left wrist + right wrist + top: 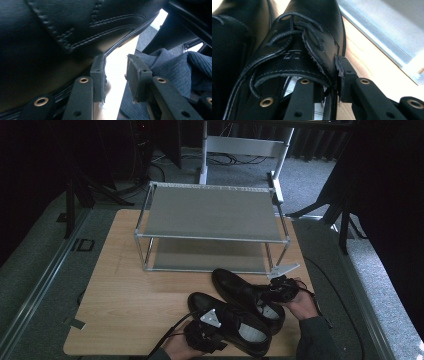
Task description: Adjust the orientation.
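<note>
Two black lace-up shoes lie on the wooden table point(130, 295) in front of a metal rack point(210, 238). The right shoe point(235, 287) is the farther one. My right gripper point(274, 292) is shut on its side wall by the laces: in the right gripper view one jaw of the gripper point(332, 75) is inside the shoe point(312, 30), the other outside. The left shoe point(240, 319) lies nearer. My left gripper point(212, 340) sits at its near side, by the heel. In the left gripper view the jaws point(115, 62) stand open, with that shoe point(50, 37) against the left pad's outer side.
The rack has two grey shelves; the lower shelf point(387, 25) is just beyond the right shoe. Bare wood point(125, 270) spreads left of the shoes. A dark ribbed sleeve point(170, 67) lies ahead of the left gripper. Cables trail off the table's near edge.
</note>
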Tool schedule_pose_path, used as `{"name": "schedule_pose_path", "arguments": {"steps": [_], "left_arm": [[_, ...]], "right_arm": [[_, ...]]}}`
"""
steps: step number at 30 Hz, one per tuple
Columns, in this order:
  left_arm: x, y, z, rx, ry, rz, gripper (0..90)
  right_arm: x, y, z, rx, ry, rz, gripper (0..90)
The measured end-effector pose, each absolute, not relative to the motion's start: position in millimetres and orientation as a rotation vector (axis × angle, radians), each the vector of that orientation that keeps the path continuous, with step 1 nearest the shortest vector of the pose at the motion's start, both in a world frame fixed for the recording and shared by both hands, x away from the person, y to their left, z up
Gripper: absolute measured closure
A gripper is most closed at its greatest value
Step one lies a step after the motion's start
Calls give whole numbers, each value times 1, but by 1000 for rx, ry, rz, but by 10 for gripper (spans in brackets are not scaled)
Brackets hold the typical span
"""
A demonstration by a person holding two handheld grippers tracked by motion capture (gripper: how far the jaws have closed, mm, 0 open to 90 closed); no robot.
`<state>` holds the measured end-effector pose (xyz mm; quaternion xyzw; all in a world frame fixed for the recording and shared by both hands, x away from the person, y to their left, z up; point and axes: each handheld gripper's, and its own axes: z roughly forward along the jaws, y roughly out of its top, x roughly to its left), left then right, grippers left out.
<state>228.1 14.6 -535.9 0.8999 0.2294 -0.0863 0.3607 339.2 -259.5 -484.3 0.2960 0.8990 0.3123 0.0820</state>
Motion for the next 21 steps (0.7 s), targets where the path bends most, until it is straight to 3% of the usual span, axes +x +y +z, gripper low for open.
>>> {"name": "schedule_pose_path", "arguments": {"steps": [21], "left_arm": [[244,-13,-535,2357,537,-185,678]], "right_arm": [[357,-259,-485,958,2619,997,779]]}}
